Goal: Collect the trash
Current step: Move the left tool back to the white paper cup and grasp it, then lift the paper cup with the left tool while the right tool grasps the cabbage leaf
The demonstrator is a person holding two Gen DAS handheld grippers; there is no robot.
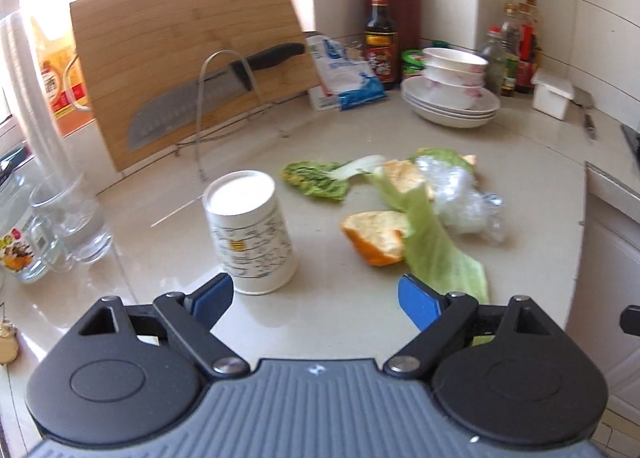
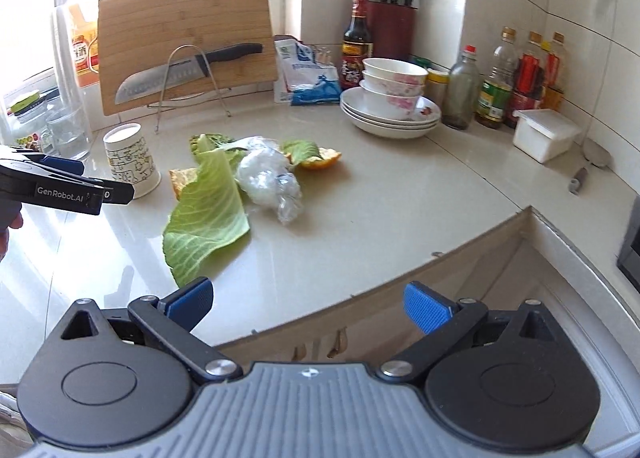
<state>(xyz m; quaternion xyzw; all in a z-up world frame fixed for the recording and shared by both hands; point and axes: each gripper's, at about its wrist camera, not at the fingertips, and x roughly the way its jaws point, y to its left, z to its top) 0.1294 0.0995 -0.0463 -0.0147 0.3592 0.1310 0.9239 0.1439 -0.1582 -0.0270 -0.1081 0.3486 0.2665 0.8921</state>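
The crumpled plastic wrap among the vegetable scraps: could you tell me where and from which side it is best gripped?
Probably the narrow twisted tail of the crumpled plastic wrap, which points toward the counter's front edge. It lies clear of the cabbage leaf and orange peel, so coming down from above and the front should pinch plastic alone.

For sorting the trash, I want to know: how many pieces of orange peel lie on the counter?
2. One orange peel piece lies beside the paper cup, partly under the big cabbage leaf. The other lies behind the crumpled plastic wrap. More may hide under the leaves.
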